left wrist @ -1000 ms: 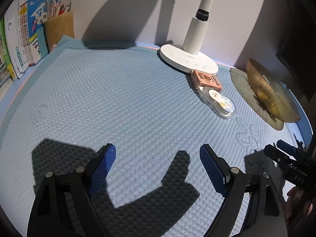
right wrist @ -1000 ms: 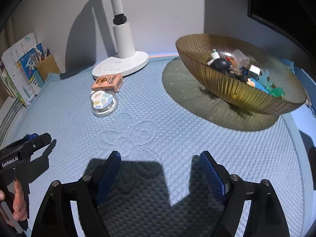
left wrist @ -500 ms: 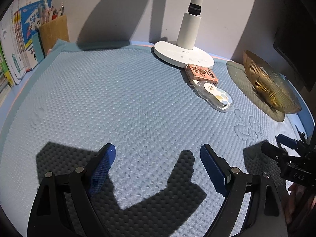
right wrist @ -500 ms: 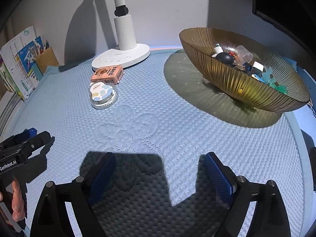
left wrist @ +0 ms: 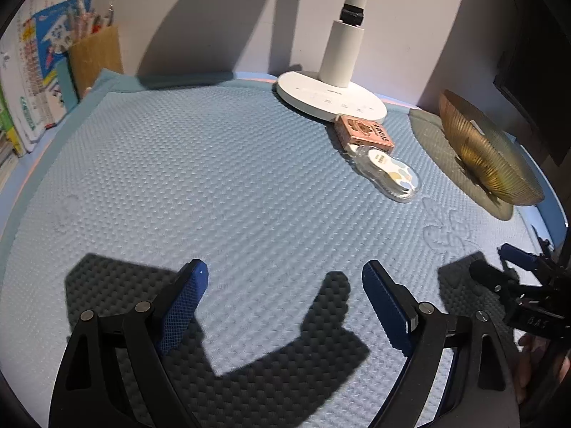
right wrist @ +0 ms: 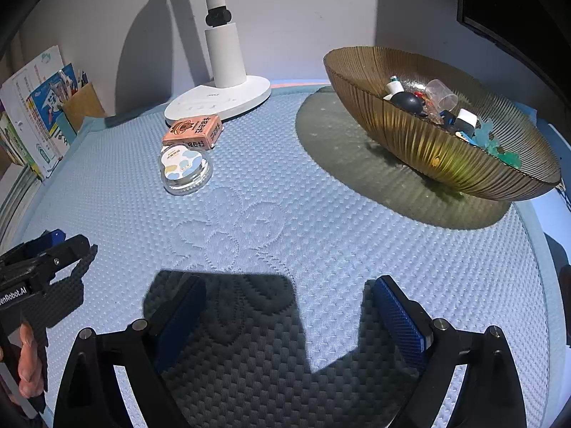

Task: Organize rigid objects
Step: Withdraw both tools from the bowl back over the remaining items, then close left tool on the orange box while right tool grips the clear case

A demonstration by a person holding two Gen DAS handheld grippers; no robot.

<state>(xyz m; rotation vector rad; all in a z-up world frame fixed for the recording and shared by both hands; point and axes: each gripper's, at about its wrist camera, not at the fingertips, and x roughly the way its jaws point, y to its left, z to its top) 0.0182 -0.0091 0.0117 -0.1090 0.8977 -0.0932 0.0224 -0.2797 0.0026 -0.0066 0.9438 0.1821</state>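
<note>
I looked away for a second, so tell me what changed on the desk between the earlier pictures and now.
The right gripper has just been opening its fingers wider, nothing between them. The left gripper stayed open and empty. The pink box, round clear case and bowl lie unmoved.

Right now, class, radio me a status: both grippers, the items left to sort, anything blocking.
Left gripper open, empty; right gripper empty, jaws just opening wider. Pink box and round clear case on mat by lamp base; bowl partly filled. Path clear.

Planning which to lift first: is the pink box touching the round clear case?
Touching: in the right wrist view the pink box meets the round clear case rim with no gap.
</note>
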